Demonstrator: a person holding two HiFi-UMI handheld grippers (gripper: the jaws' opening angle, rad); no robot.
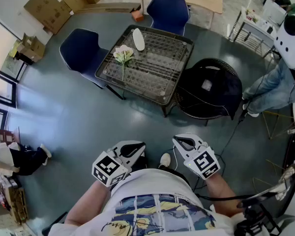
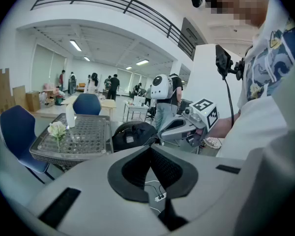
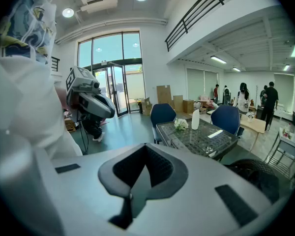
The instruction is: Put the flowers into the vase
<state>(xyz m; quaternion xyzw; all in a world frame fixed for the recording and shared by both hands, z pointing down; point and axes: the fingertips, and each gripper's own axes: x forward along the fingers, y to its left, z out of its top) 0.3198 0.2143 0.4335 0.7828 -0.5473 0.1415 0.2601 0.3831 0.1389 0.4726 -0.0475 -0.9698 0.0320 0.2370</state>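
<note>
Head view: flowers [image 1: 123, 55] rest on the far table [image 1: 162, 70], just left of the vase [image 1: 138, 39]. The left gripper [image 1: 133, 149] and right gripper [image 1: 183, 142] are well short of them.

Left gripper view: jaws together, empty.

Right gripper view: likewise. Reaching in without opening could topple the vase.

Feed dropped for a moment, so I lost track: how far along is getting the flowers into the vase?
Done: nothing yet. The flowers lie on the table, apart from the upright vase.
In hand: nothing. The left hand-held gripper and right hand-held gripper are both shut and empty, held close to the person's body, well short of the table.
Left: approach the table, pick up the flowers, set them in the vase.
</note>
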